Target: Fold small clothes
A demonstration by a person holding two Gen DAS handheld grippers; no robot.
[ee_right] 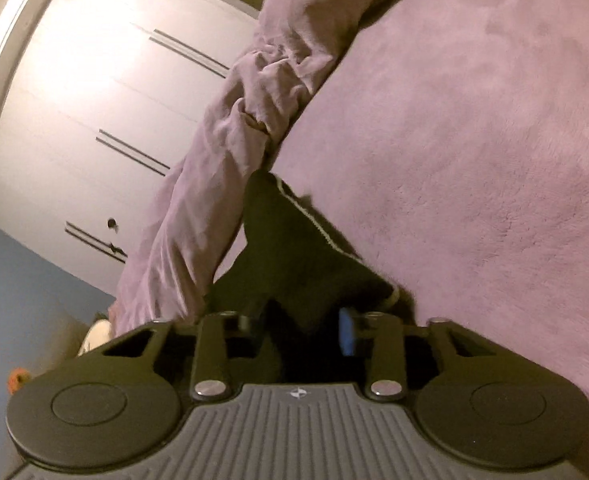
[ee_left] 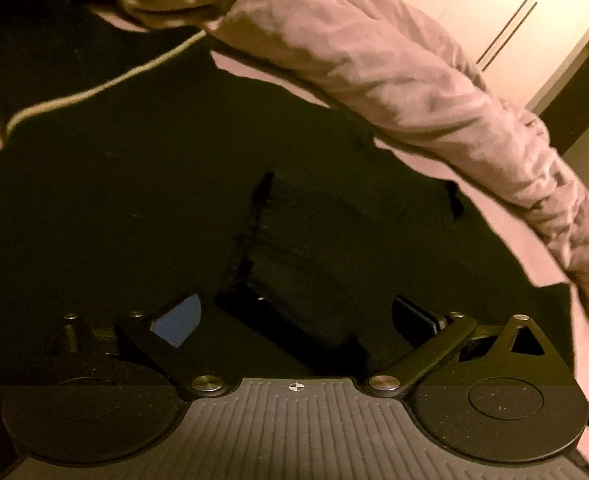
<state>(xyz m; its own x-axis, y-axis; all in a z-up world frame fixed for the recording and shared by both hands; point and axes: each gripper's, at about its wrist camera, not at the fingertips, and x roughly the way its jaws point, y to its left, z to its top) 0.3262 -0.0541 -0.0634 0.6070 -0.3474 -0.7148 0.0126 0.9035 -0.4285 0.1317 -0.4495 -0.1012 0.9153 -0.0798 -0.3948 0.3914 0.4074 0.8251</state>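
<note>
Left tool (ee_left: 296, 316) was spread wide over the black garment with pale piping (ee_left: 174, 200), nothing between its pads. Right tool (ee_right: 303, 330) was pinching that garment's edge (ee_right: 294, 256). Garment lay on the pink fleece bed cover (ee_right: 474, 140), beside a rumpled pink duvet (ee_left: 374, 60).

My left wrist camera: looks steeply down, close over black garment (ee_left: 174, 200). My right: shallower tilt, rolled, low above pink blanket (ee_right: 474, 140). Both share garment, rumpled pink duvet (ee_left: 374, 60), wardrobe (ee_right: 94, 100).
</note>
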